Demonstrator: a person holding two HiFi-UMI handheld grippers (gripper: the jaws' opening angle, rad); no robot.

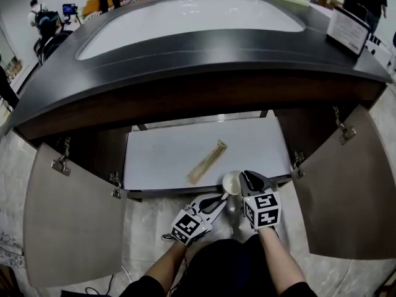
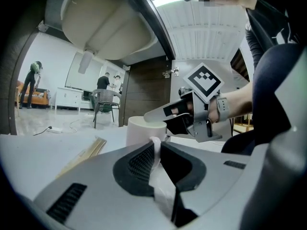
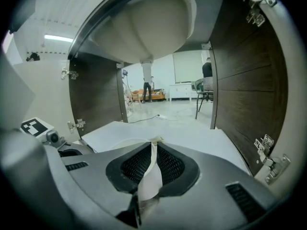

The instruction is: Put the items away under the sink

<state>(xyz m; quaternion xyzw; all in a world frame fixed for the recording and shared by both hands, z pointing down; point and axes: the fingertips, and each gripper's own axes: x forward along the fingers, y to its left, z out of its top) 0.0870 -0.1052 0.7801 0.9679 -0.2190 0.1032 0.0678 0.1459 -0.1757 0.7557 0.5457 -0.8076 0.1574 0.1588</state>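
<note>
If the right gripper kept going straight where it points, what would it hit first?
Probably the white cabinet floor, since the right gripper, shut on the white cup at its rim, points inward and slightly down. Nothing else seems to stand in that line; depth is unclear.

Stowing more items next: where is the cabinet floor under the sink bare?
The white cabinet floor is bare left of the long flat tan packet, and behind and right of it to the back right corner. The front edge, centre-right, is crowded: the left gripper and right gripper clamp the white cup there.
</note>
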